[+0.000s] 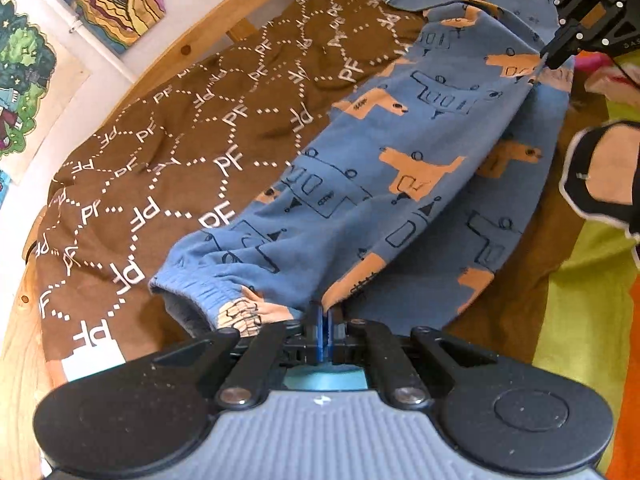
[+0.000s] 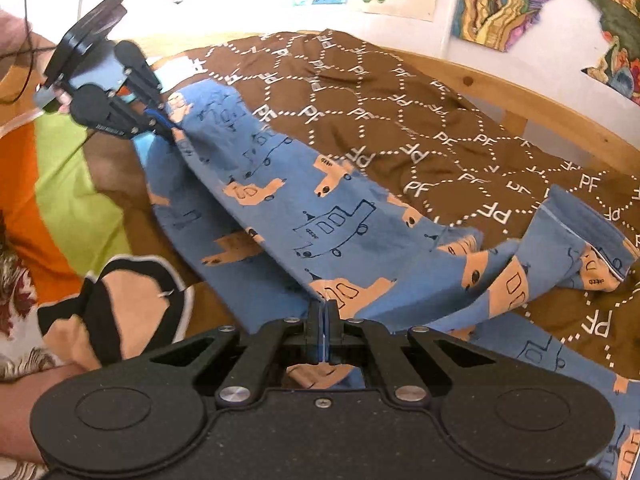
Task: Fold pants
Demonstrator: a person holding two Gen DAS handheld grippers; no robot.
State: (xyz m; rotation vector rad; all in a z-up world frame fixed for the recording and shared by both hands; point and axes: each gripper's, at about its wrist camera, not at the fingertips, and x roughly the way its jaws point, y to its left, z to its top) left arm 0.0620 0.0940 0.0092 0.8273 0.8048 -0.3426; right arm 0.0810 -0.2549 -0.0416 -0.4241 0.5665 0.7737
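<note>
- 1 pair of blue printed pants lies stretched across 1 brown blanket on a wooden-framed bed.
- 2 grippers work: the left gripper pinches 1 leg near the cuff.
- The right gripper clamps the fabric farther up.

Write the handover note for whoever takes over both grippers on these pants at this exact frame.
Left gripper: shut on the blue printed pants near the cuffed leg end.
Right gripper: shut on the same pants further up, toward the waistband.
Pants: one leg stretched between the grippers and raised over the other leg, on the brown PF blanket; waistband end rumpled.
Done: both ends gripped, leg aligned over leg.
Left: lay flat, smooth the waistband, fold crosswise.
</note>
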